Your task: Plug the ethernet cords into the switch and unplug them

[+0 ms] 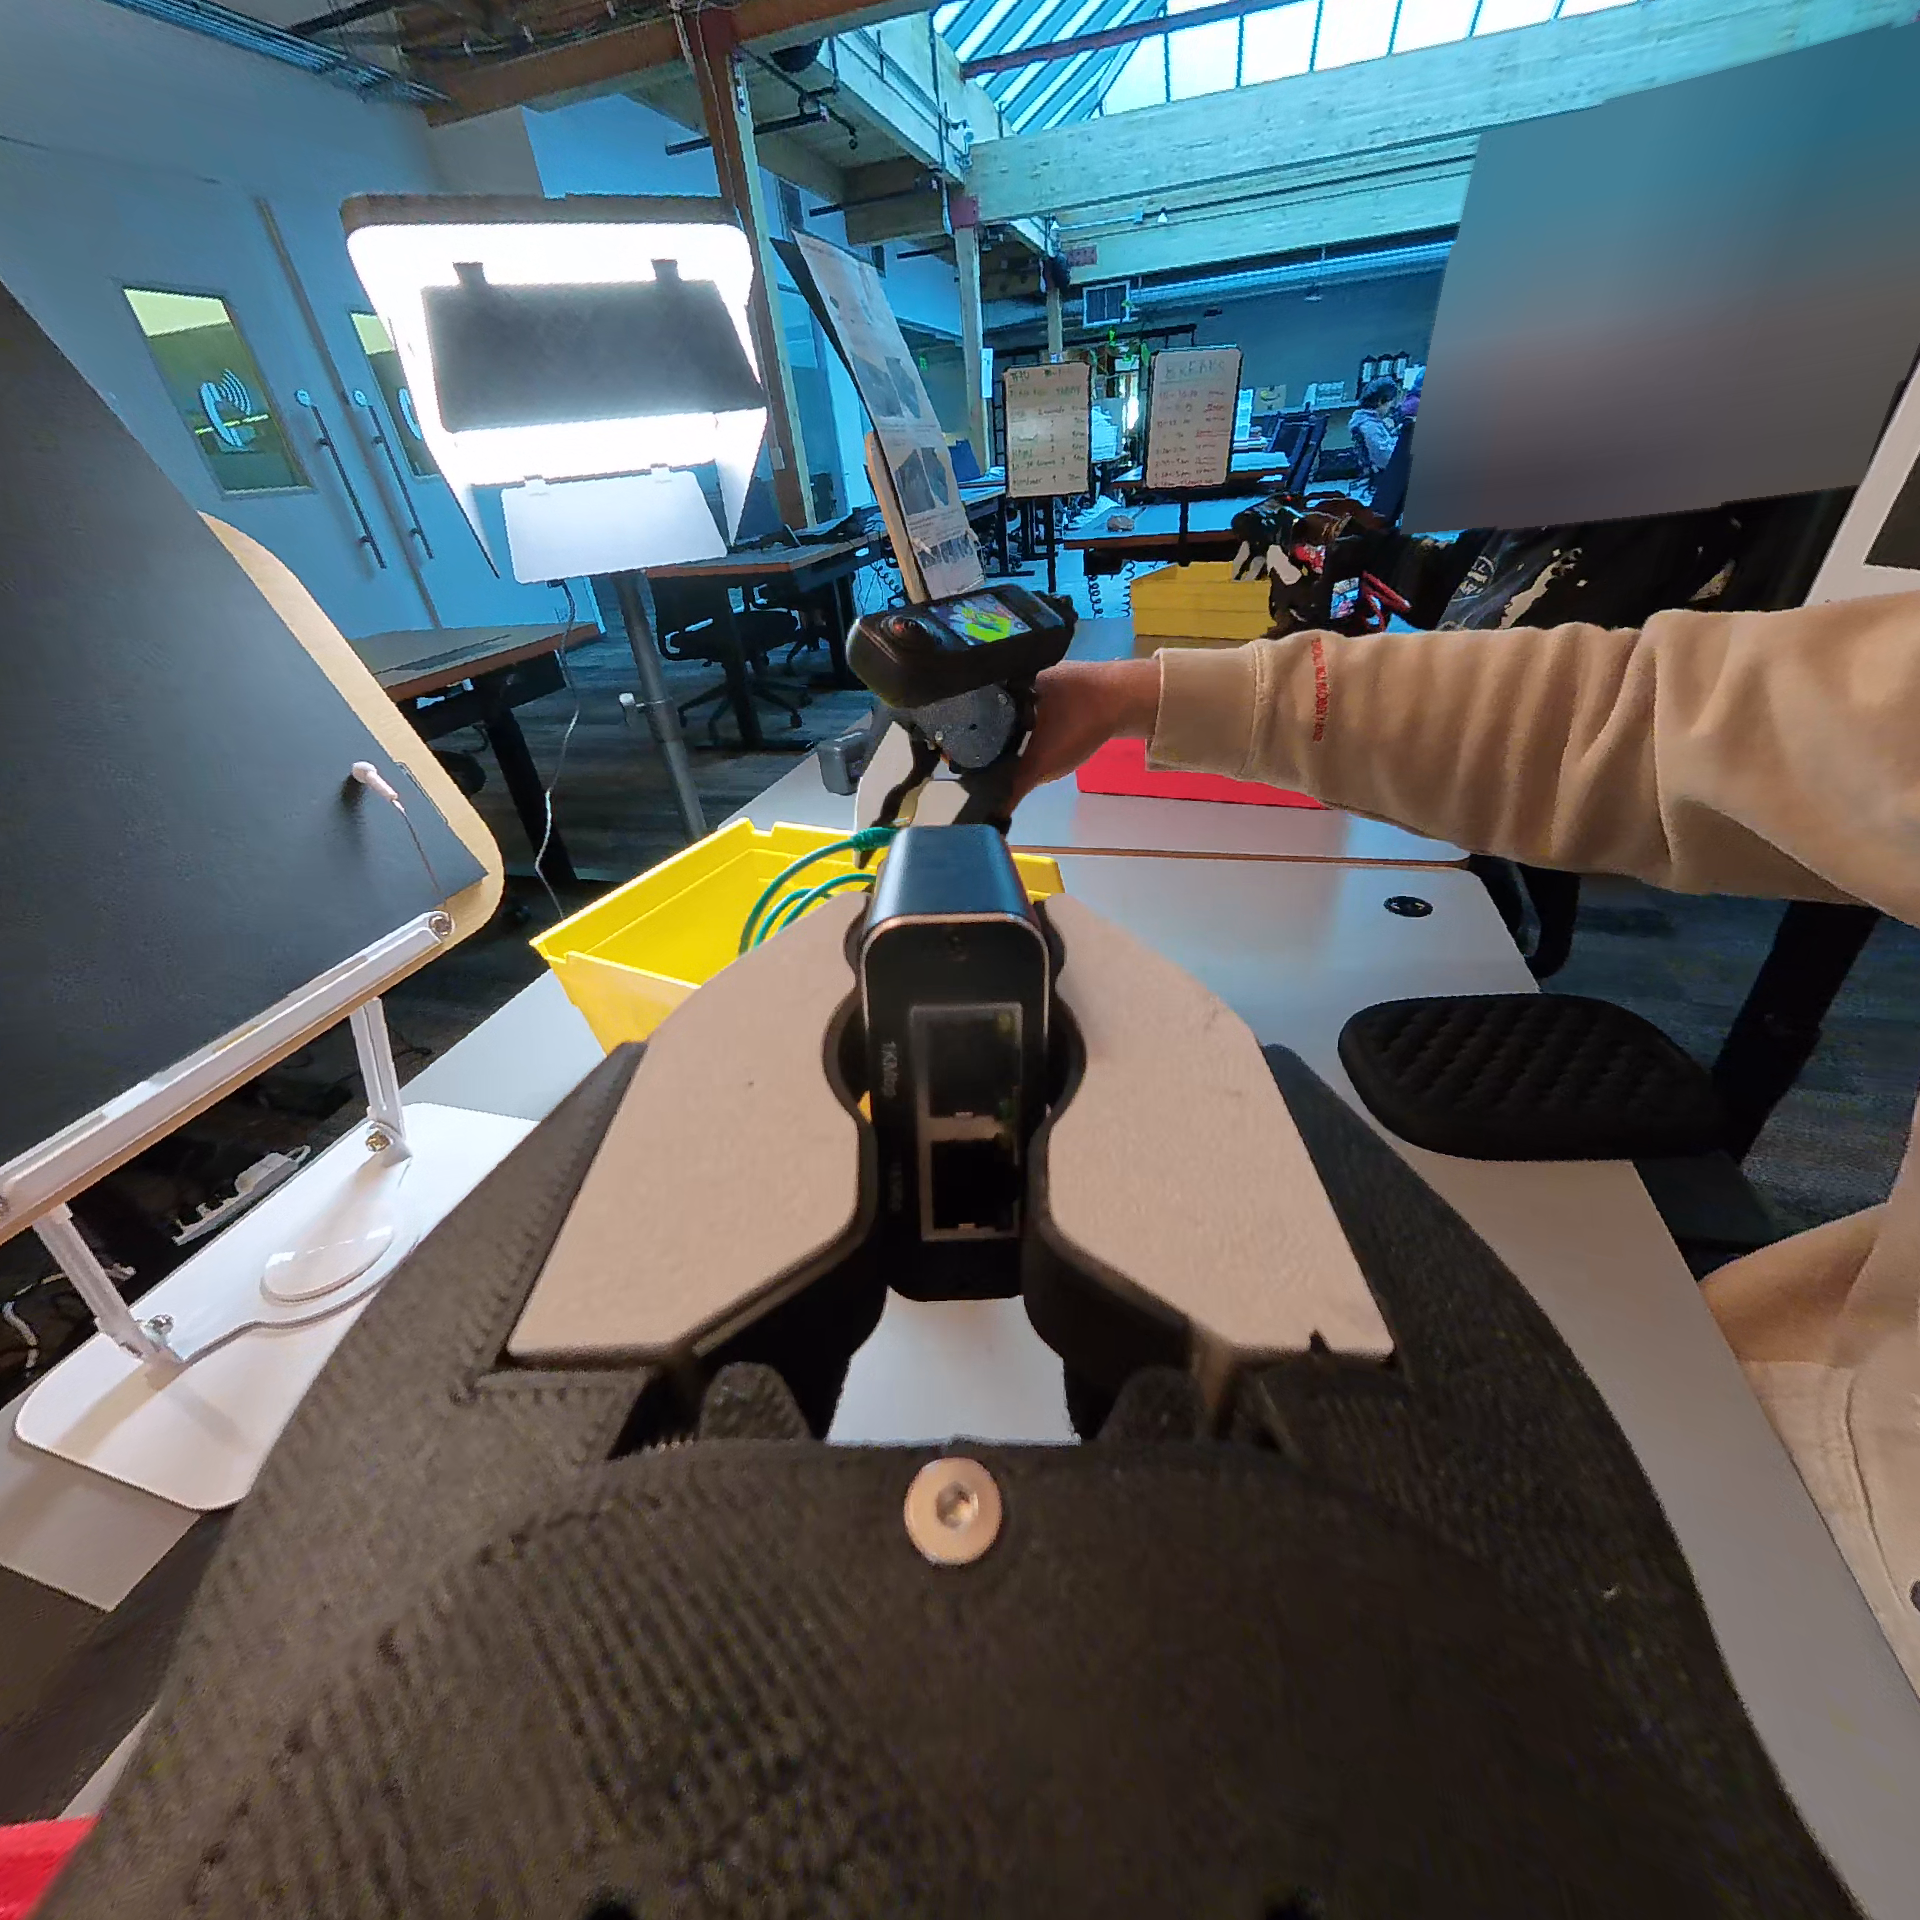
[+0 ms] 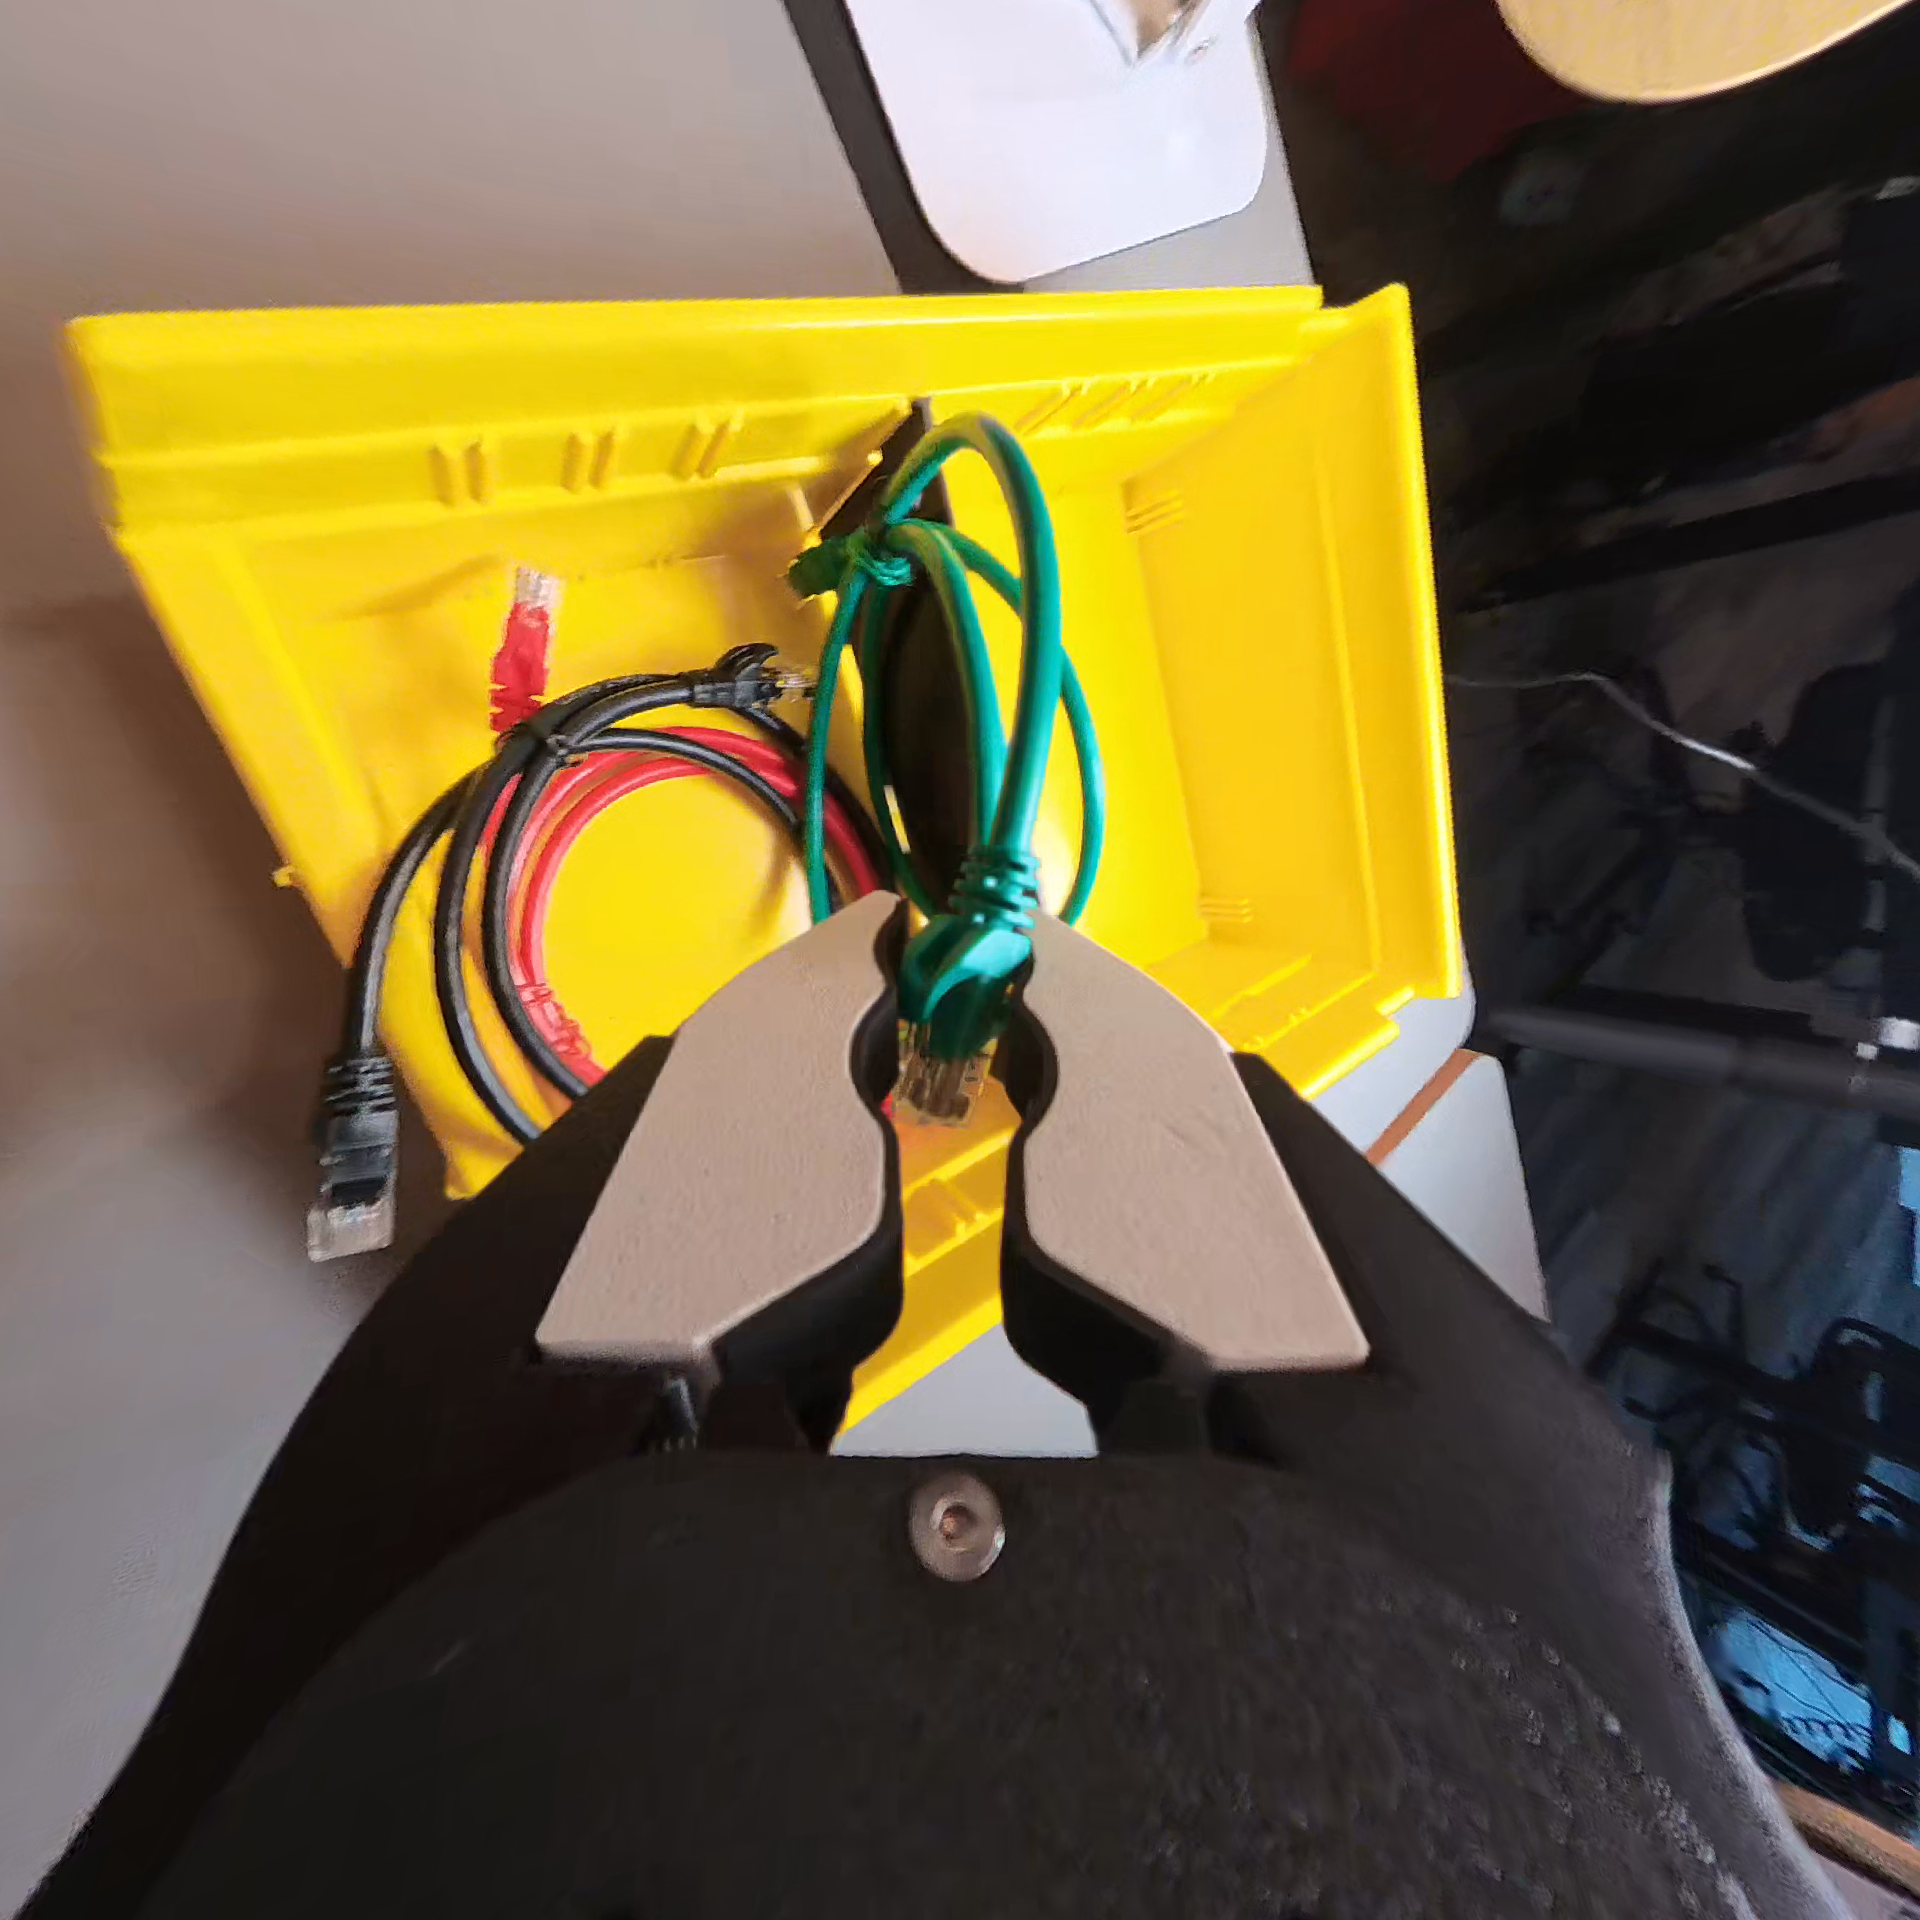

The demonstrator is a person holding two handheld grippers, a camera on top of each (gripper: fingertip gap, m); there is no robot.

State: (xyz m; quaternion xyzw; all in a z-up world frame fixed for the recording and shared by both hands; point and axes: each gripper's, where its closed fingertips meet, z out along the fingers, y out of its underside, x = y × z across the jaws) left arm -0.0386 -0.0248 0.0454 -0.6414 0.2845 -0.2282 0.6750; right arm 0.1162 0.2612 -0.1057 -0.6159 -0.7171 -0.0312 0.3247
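Note:
My left gripper (image 1: 951, 925) is shut on a black switch (image 1: 954, 1039), held above the table with two empty ports facing the camera. My right gripper (image 2: 966, 920) is shut on the plug (image 2: 951, 997) of a coiled green ethernet cord (image 2: 1039, 675), which hangs over a yellow bin (image 2: 623, 364). A red cord (image 2: 644, 779) and a black cord (image 2: 457, 883) lie coiled in the bin; the black cord's plug (image 2: 353, 1143) hangs over the bin's edge. In the left wrist view the right gripper (image 1: 940, 821) is just beyond the switch, over the bin (image 1: 644, 935).
A tilted dark board on a white stand (image 1: 156, 779) is at the left; its base (image 2: 1081, 135) lies past the bin. A person's beige sleeve (image 1: 1507, 727) reaches across the white table (image 1: 1299, 935). A black chair armrest (image 1: 1527, 1070) is at the right, and a red sheet (image 1: 1174, 774) lies farther back. About 35 centimetres separates my left fingertips from my right.

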